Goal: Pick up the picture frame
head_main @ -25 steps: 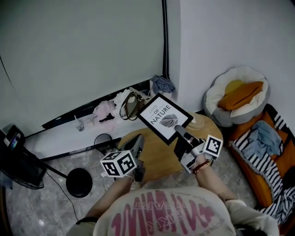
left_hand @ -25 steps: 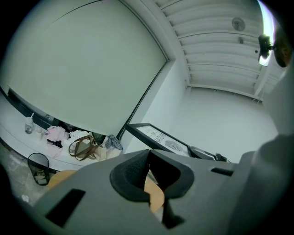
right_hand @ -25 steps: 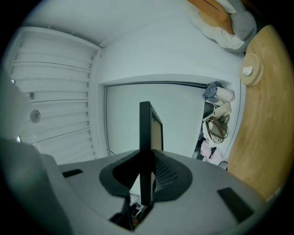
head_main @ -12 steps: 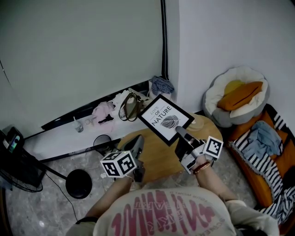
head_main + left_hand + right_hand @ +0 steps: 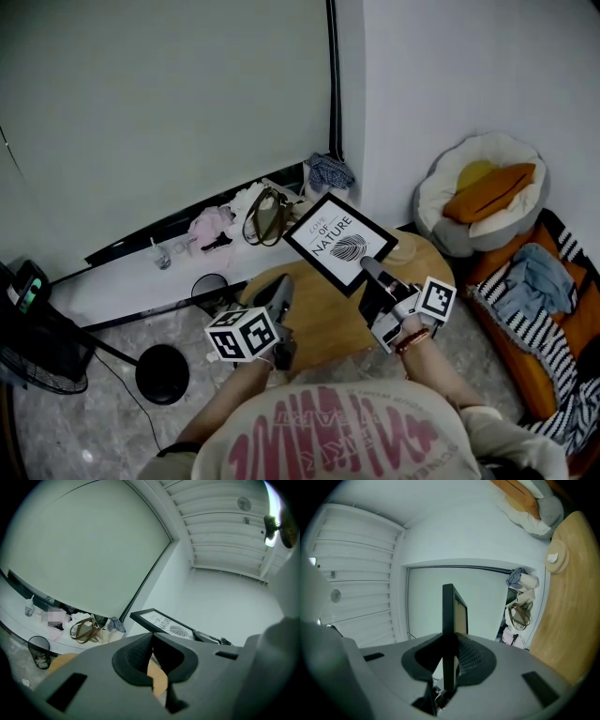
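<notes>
The picture frame (image 5: 339, 242), black-edged with a white print and a leaf drawing, hangs tilted in the air over the far side of a round wooden table (image 5: 314, 328). My right gripper (image 5: 367, 270) is shut on its near lower edge; in the right gripper view the frame (image 5: 449, 616) stands edge-on between the pads. My left gripper (image 5: 281, 286) hovers over the table's left part, shut and empty. From the left gripper view the frame (image 5: 164, 623) shows beyond the left gripper (image 5: 151, 641).
A pet bed (image 5: 483, 192) with an orange cushion sits at the right wall, striped fabric (image 5: 548, 319) below it. A low ledge (image 5: 141, 272) holds a handbag (image 5: 265, 214) and clothes. A mesh bin (image 5: 211, 286) and fan base (image 5: 161, 372) stand on the floor at left.
</notes>
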### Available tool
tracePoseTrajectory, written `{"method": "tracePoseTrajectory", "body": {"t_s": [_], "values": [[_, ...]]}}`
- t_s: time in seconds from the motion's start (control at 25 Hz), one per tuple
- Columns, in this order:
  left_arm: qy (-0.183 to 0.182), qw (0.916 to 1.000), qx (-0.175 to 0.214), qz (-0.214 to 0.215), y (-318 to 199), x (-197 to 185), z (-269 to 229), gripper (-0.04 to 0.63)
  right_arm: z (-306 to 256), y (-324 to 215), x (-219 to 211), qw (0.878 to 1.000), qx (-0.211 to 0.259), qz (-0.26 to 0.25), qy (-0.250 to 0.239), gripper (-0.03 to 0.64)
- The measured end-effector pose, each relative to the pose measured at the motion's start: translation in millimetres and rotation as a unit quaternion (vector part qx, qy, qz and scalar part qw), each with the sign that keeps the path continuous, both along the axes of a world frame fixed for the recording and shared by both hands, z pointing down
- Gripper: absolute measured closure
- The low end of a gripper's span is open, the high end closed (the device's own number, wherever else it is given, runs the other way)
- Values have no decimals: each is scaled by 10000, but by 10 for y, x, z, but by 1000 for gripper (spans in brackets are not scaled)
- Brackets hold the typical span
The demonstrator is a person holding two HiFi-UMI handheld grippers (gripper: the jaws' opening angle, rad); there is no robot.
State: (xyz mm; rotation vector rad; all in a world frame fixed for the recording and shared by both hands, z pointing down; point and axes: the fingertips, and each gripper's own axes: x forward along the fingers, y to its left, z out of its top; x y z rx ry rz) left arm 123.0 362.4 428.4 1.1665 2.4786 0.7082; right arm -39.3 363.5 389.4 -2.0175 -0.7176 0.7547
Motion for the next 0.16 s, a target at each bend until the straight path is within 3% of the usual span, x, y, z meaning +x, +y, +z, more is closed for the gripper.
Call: {"method": "tracePoseTrajectory", "body": {"t_s": [0.16], "values": [[-3,10000,22,11,6,-21,14,592,14,8,-7,10000,26,-9,-9,545]]}}
